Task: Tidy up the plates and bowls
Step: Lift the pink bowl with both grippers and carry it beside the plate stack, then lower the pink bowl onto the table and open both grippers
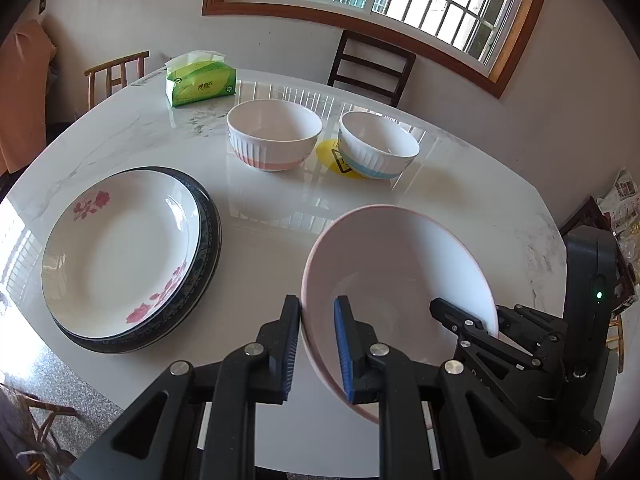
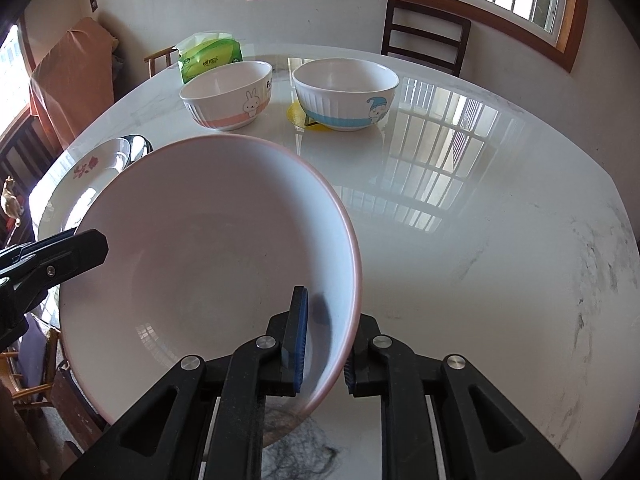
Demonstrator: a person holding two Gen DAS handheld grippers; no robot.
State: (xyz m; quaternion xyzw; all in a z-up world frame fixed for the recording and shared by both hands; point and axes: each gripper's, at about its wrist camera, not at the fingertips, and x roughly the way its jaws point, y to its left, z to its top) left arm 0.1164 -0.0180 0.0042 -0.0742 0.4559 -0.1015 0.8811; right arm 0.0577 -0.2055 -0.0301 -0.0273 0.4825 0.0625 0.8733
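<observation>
A large pink-rimmed bowl (image 1: 400, 272) is held above the white marble table (image 1: 280, 208), tilted. My left gripper (image 1: 318, 344) is shut on its left rim. My right gripper (image 2: 326, 344) is shut on its right rim (image 2: 224, 240); it also shows in the left wrist view (image 1: 480, 324). A flowered white plate (image 1: 120, 252) lies on a stack of dark-rimmed plates at the left. A pink-banded bowl (image 1: 274, 134) and a blue-banded bowl (image 1: 378, 144) stand at the back.
A green tissue pack (image 1: 200, 80) lies at the table's far left. A yellow sticker (image 1: 334, 156) lies under the blue-banded bowl. Wooden chairs (image 1: 372, 66) stand behind the table, under a window.
</observation>
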